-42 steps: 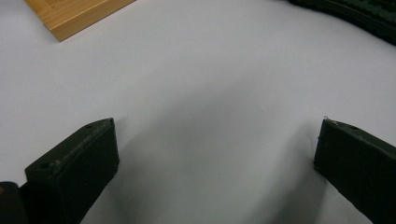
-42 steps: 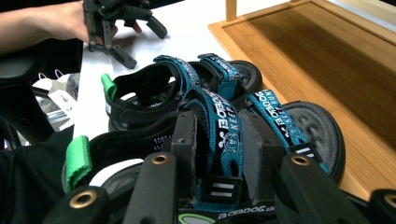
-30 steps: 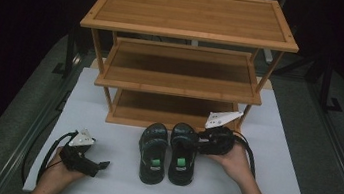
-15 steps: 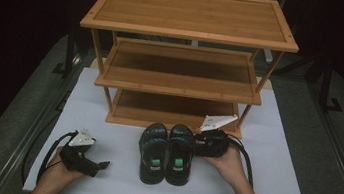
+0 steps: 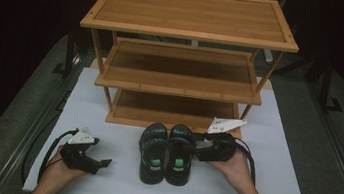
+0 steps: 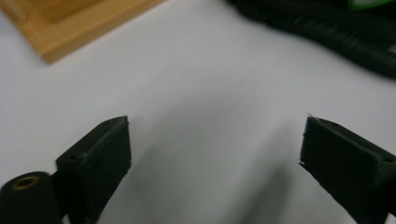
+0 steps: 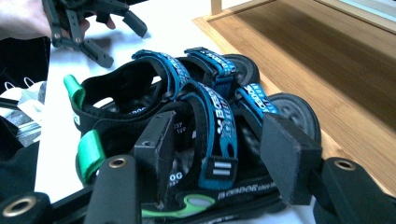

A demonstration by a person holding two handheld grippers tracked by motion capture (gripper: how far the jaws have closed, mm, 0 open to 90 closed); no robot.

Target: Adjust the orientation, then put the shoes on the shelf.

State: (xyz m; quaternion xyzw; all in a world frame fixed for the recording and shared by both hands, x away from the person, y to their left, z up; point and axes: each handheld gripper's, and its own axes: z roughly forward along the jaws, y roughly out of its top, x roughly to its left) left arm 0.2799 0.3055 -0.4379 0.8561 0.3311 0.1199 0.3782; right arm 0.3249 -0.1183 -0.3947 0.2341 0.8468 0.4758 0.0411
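Two black sandals, one on the left (image 5: 154, 154) and one on the right (image 5: 180, 154), lie side by side on the white table in front of the bamboo shoe rack (image 5: 191, 14). They have blue straps and green heel tabs. My right gripper (image 5: 194, 148) reaches the right sandal (image 7: 219, 116) from the right. Its jaws have just been opening and stand apart around a blue strap (image 7: 212, 126), not pressing it. My left gripper (image 5: 103, 162) rests low at the left of the table; its jaws (image 6: 215, 154) have just closed a little and are open over bare table.
The rack has three shelves, and its lowest shelf (image 5: 174, 105) lies just behind the sandals. The white table (image 5: 268, 190) has dark floor on both sides. From the right gripper view, the left gripper (image 7: 93, 28) shows in a hand beyond the sandals.
The right hand with its gripper has shifted slightly toward the table's front edge beside the sandals. The left hand and the sandals have stayed in place.
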